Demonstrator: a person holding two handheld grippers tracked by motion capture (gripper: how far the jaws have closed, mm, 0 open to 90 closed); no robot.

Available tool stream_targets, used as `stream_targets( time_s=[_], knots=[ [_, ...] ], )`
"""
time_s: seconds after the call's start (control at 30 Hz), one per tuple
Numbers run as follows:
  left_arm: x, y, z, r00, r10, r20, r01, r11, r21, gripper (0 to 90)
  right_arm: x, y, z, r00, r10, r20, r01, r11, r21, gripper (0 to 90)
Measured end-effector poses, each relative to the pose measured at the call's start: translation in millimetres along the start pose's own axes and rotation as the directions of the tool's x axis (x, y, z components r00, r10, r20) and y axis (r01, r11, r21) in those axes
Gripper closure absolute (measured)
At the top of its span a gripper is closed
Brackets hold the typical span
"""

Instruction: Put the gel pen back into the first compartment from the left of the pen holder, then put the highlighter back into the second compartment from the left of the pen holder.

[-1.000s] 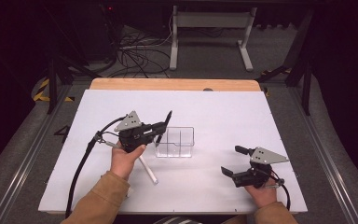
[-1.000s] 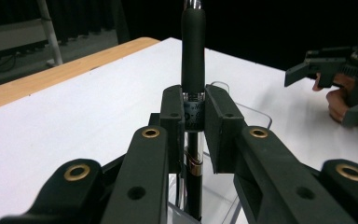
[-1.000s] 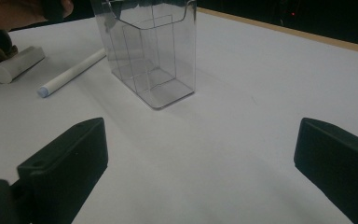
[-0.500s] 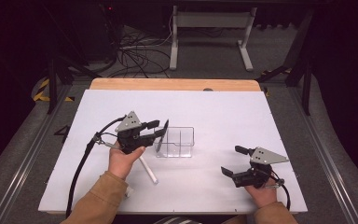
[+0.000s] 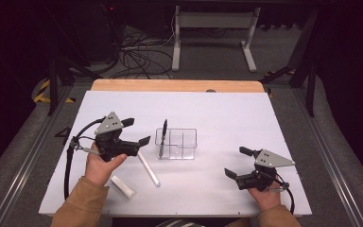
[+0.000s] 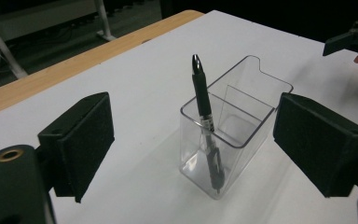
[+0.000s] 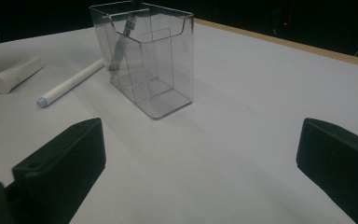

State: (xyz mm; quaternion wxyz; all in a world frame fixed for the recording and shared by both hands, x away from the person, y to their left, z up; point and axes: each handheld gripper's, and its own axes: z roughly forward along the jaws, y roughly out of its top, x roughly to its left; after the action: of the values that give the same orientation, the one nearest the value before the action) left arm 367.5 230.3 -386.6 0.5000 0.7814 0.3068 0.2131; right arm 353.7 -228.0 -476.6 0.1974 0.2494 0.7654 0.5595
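- White tabletop [image 5: 227, 113] fills the near ground, edged at the back by a wooden strip, with dark floor, cables and a metal stand beyond; every place below is given from the clear organiser [image 5: 177, 143] standing near the middle.
- Nearest the person, left of and in front of the organiser, a short white cylinder [image 5: 123, 187] lies flat, and a thin white stick [image 5: 149, 168] lies slanted between it and the organiser's near left corner. They look like things waiting their turn to go in, though that is a judgement.
- Right of and in front of the organiser, well apart from it, the right gripper [image 5: 238, 162] hangs low over the table in the right hand [image 5: 264, 196]. Its jaws stand wide apart with nothing between them, facing the organiser as if on standby.
- Just left of the organiser, the left gripper [image 5: 136, 131] is held by the left hand [image 5: 101, 165], the forearm coming up from the bottom edge and the jaws pointing level toward the organiser. Its jaws have just been opening and now stand apart, empty.
- Inside the organiser's left end compartment the black pen [image 6: 206, 116] stands upright with a slight lean, its top well above the rim, its lower end on the floor of the compartment. The clear walls prop it there, which would explain why the left gripper's jaws no longer need to hold it.
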Motion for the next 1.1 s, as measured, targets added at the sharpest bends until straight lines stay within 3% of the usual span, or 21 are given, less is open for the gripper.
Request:
stream_targets(
  time_s=[0.2, 0.53, 0.73, 0.97, 1.1],
  knots=[
    [-2.2, -2.3, -1.4, 0.9999, 0.009, 0.009, -0.009, 0.9986, 0.052, 10.3, 3.6, 2.0, 2.1, 0.9999, 0.002, -0.011, -0.002, 1.0, 0.006, 0.0],
    [-4.5, -3.0, -13.1, 0.9999, 0.002, 0.016, -0.003, 0.9986, 0.052, 7.6, 9.2, 10.4, 6.1, 0.9935, 0.113, -0.014, -0.114, 0.9928, -0.038, 1.1],
    [-4.5, -6.9, -25.6, 1.0, -0.007, 0.002, 0.007, 0.9999, 0.007, 8.6, 18.7, 20.6, 6.5, 0.9941, 0.107, -0.016, -0.107, 0.9939, -0.026, 8.6],
    [-2.8, -11.2, -39.3, 0.9998, -0.016, -0.013, 0.016, 0.9996, -0.025, 8.9, 25.9, 29.9, 8.3, 0.9965, 0.077, 0.031, -0.078, 0.9968, 0.018, 11.6],
    [0.5, -11.8, -44.3, 0.9991, -0.03, -0.031, 0.029, 0.9991, -0.032, 9.0, 31.0, 34.7, 11.7, 0.9981, 0.062, 0.007, -0.062, 0.9971, 0.044, 17.7]
  ],
)
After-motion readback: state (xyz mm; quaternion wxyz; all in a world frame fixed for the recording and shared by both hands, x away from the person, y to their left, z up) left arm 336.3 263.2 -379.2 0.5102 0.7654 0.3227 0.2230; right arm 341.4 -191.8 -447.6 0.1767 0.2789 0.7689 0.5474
